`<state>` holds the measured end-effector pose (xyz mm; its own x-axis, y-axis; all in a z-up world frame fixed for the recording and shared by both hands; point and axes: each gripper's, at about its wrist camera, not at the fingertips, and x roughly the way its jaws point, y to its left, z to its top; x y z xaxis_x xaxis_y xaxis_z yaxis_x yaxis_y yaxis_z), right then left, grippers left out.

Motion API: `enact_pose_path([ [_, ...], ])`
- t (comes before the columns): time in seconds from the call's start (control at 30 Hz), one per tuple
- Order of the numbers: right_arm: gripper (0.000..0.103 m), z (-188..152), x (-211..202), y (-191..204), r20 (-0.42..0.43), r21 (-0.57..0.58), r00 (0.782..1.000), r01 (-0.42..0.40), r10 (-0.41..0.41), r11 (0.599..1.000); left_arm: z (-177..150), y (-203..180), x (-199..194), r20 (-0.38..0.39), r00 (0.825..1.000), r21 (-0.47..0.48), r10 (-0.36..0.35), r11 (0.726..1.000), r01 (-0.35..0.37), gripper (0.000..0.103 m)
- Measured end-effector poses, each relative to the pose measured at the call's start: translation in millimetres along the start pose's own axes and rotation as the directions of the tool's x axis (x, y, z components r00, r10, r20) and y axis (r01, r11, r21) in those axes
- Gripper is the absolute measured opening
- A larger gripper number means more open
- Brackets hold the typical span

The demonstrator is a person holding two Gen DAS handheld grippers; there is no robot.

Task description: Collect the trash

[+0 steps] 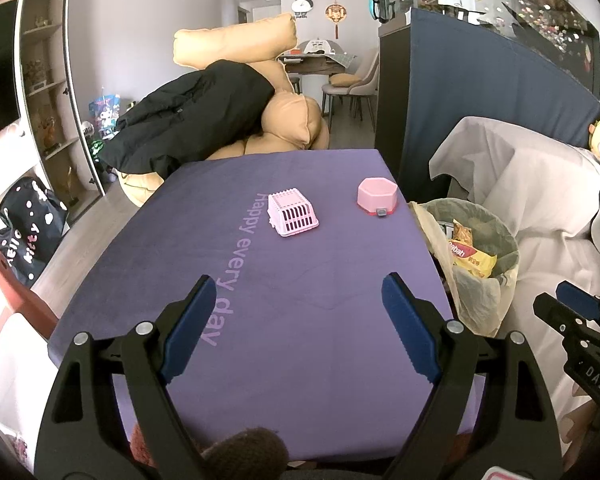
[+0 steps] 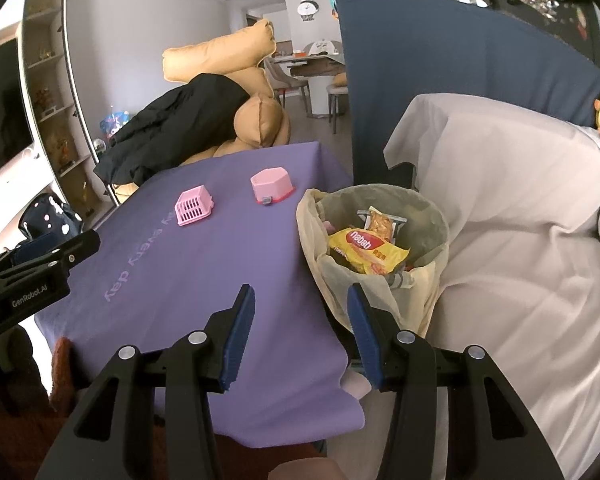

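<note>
Snack wrappers point(image 2: 367, 251) already lie in the lined trash bin point(image 2: 436, 264); the purple counter point(image 1: 300, 320) looks cleared. Left tool point(image 1: 299, 292) and right tool point(image 2: 301, 300) both gape apart, empty.

Table point(image 1: 284, 360) covered by a purple cloth printed "Happy every day" in paler lettering, running lengthwise left of centre. Two items on it, both toward the far end, apart from each other: a pink slatted basket point(image 1: 293, 212), overturned, just right of the lettering; a pink hexagonal box point(image 1: 377, 195) on a red base, near the right edge. Cloth hangs over the near edge.
</note>
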<state>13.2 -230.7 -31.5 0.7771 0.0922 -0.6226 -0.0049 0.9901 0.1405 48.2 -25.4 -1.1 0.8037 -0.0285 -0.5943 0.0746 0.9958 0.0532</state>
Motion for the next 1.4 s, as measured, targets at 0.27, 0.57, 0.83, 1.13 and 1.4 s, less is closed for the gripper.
enact_pose_path([
  [0.27,0.046,2.6,-0.8,-1.4,-0.001,-0.001,1.0,0.003,-0.003,1.0,0.1,-0.4,-0.2,0.001,1.0,0.001,0.001,1.0,-0.001,0.081],
  [0.57,0.046,4.4,-0.6,-3.5,0.0,0.0,1.0,0.005,-0.005,1.0,-0.2,-0.8,0.0,0.001,1.0,0.001,0.001,1.0,-0.001,0.081],
  [0.83,0.046,5.1,-0.5,-5.4,0.005,0.004,1.0,0.006,-0.006,1.0,-0.8,-1.3,0.2,-0.003,1.0,0.002,0.002,1.0,-0.002,0.081],
  [1.13,0.046,3.9,-1.3,-5.6,0.013,0.005,1.0,0.008,-0.009,1.0,-0.8,-1.8,-0.7,-0.003,1.0,0.001,0.002,1.0,-0.002,0.081],
  [1.4,0.046,3.1,-2.0,-6.3,0.015,0.006,1.0,0.008,-0.008,1.0,-0.7,-1.9,-0.1,-0.004,1.0,0.001,0.002,1.0,-0.002,0.081],
])
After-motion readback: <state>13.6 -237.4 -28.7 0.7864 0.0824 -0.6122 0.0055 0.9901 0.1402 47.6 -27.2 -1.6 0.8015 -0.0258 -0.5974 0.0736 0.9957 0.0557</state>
